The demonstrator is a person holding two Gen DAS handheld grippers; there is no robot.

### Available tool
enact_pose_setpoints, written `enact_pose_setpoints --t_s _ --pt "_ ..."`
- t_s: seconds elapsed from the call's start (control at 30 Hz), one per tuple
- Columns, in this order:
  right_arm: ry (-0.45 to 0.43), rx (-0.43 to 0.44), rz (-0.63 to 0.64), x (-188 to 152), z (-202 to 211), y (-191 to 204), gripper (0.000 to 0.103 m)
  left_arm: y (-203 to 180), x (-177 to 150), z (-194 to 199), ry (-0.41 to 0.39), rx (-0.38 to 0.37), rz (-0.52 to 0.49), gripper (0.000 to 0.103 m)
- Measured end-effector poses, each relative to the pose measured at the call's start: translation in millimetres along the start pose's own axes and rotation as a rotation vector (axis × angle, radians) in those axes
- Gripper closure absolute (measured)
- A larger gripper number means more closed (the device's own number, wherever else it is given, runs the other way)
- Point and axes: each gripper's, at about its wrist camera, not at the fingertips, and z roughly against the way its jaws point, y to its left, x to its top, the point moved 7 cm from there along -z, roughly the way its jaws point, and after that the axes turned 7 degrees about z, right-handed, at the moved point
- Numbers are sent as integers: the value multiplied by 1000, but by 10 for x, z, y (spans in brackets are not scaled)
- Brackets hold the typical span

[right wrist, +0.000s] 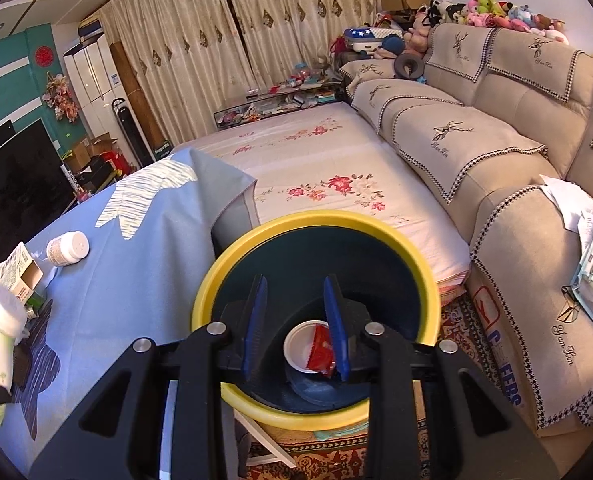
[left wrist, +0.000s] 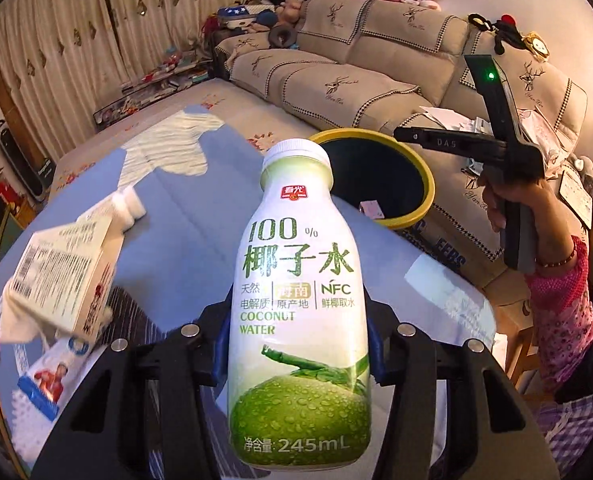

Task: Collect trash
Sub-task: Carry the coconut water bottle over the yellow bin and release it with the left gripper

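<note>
The left hand-held gripper [left wrist: 298, 344] is clamping a bottle [left wrist: 298, 300] at frame centre; the right hand-held gripper [right wrist: 296, 328] is hovering apart, empty, over the bin [right wrist: 232, 276].

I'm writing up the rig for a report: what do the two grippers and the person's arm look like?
Both grippers have black, cut-out plastic frames with silver round bolts and blue finger pads. Seen from the left gripper, the right gripper carries white lettering and a black handle with a green light. The arm wears a pink patterned sleeve and a beaded bracelet.
</note>
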Motion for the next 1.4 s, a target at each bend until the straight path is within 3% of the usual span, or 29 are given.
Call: enact_pose_setpoints --t_s 0.13,0.5,0.7,0.93,1.0,1.13,1.23,1.4 --pt "-14 -33 -17 -19 92 -197 73 -263 364 -321 22 -48 -23 52" --pt "-6 -100 -61 -175 124 -637 67 -801 964 -1420 120 -50 -65 52" --pt "0 -111 -84 -261 107 -808 66 -937 1042 -1999 219 -79 -14 52" --pt "-3 -120 -100 -271 120 -880 64 -1075 1121 -2369 257 -63 0 52" --pt "-3 -118 -99 -268 123 -883 63 -1066 1161 -2380 234 -42 0 37" --pt "-3 -110 -94 -264 133 -858 62 -997 1267 -2165 173 -29 18 32" --pt "0 -104 -87 -274 132 -805 61 -917 1339 -1786 95 -46 45 31" --pt "13 -89 -61 -279 88 -658 61 -645 1346 -950 -78 -47 86 18"
